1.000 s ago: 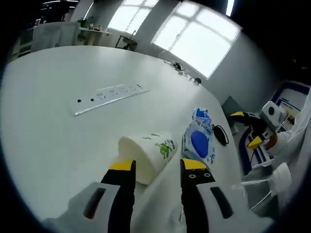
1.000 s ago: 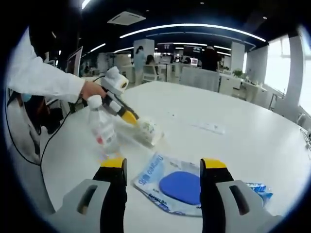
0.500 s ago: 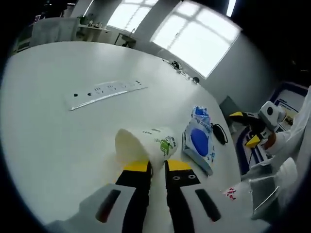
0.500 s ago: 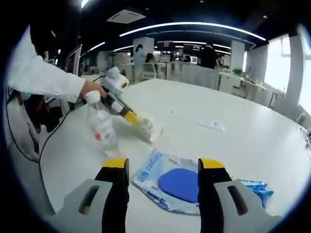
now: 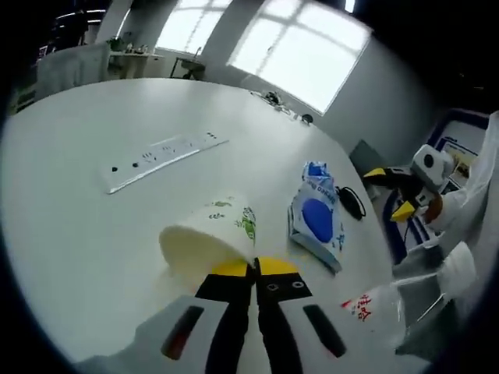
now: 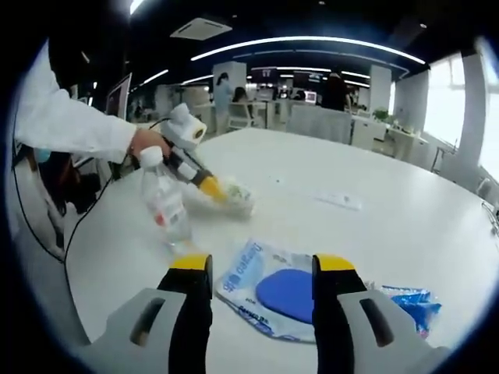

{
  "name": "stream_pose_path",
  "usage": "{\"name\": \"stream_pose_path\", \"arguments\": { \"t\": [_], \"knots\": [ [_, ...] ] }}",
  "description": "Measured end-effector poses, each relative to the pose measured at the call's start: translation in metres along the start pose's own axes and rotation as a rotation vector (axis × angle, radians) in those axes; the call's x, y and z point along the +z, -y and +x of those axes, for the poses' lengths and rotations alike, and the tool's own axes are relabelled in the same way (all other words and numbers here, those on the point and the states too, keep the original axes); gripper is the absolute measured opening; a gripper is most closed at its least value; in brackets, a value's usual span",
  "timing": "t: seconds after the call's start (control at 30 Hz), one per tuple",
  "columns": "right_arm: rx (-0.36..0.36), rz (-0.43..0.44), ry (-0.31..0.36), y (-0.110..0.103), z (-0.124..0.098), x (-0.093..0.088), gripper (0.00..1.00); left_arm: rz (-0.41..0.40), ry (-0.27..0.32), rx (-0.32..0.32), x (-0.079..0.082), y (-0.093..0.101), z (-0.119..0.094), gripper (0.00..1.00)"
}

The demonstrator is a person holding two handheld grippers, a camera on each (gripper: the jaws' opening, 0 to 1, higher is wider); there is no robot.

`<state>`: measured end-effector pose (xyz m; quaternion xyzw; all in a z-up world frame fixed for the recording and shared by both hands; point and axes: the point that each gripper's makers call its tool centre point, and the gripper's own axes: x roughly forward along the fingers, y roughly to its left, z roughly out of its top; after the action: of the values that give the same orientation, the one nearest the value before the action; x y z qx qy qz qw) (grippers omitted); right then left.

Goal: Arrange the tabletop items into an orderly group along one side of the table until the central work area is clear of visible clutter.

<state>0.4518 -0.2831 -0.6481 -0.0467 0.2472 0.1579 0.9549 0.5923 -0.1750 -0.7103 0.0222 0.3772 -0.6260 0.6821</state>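
Straight ahead in the left gripper view, the left gripper [image 5: 255,267] has its jaws pinched on the rim of the tipped paper cup [image 5: 209,240], whose body runs off toward ten o'clock. Over in the right gripper view, the right gripper [image 6: 263,265] hovers with jaws spread, the blue-and-white packet [image 6: 279,294] lying flat between them, its length running toward four o'clock.

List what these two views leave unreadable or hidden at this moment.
- Left gripper view: clear plastic bottle with red print, cut off by the picture's edge.
- Left gripper view: white paper cup with green print, its gripped wall hidden behind the left gripper.
- Right gripper view: blue-and-white plastic packet, partly covered by the right gripper; its lettering is too small to read.
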Motion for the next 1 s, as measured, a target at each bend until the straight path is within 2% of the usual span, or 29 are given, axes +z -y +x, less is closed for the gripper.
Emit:
{"name": "stream_pose_path", "arguments": {
  "t": [0.2, 0.47, 0.67, 0.87, 1.0],
  "knots": [
    [0.032, 0.003, 0.029, -0.008, -0.001, 0.007, 0.48, 0.047, -0.017, 0.015, 0.009, 0.003, -0.006, 0.0],
    [0.053, 0.004, 0.037, -0.013, -0.004, 0.007, 0.53, 0.144, -0.076, 0.047, 0.025, 0.012, -0.018, 0.0],
    [0.061, 0.014, 0.047, -0.012, -0.013, 0.004, 0.57, 0.225, -0.152, 0.068, 0.031, 0.022, -0.025, 0.0],
    [0.051, 0.015, 0.043, -0.007, -0.024, -0.002, 0.55, 0.265, -0.213, 0.078, 0.041, 0.037, -0.03, 0.0],
    [0.043, 0.019, 0.048, -0.004, -0.032, -0.004, 0.55, 0.32, -0.279, 0.089, 0.045, 0.046, -0.031, 0.0]
  ]
}}
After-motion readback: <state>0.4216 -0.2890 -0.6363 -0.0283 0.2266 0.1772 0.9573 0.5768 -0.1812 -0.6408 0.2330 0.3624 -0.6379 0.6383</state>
